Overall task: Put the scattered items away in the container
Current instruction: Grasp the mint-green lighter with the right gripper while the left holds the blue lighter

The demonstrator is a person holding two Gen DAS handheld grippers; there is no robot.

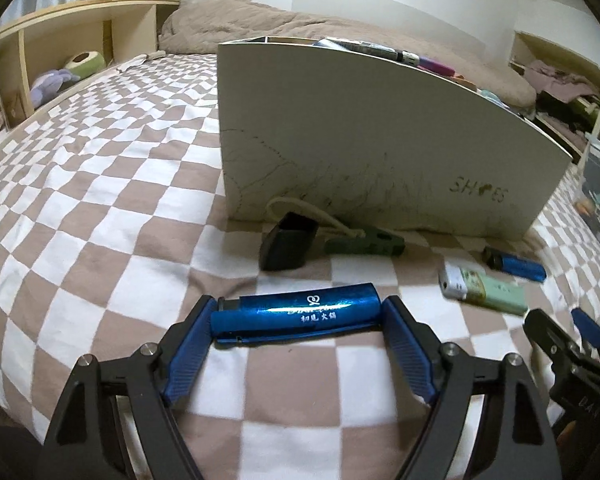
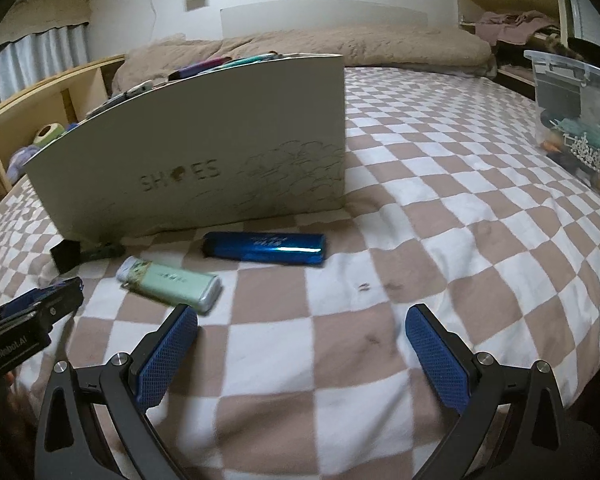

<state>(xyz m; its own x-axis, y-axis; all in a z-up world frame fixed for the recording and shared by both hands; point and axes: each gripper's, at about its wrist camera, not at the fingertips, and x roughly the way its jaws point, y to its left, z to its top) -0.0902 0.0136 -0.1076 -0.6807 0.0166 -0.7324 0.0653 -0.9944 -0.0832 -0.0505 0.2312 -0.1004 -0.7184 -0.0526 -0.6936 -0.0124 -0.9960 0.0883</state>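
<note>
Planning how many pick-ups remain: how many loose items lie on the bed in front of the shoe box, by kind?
Blue lighters: 2
Green lighter: 1
Black cap: 1
Dark green clip with cord: 1
Total: 5

The room was dimly, evenly lit; glare streaked the blue lighter. Fisheye distortion bowed the shoe box, corners vignetted black, and edges blurred slightly.

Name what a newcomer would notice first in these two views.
The blue lighter lies crosswise between the left gripper's blue pads on the checked bedspread. Behind it stands the cream SHOES box; a pale green lighter lies near the open right gripper.
</note>
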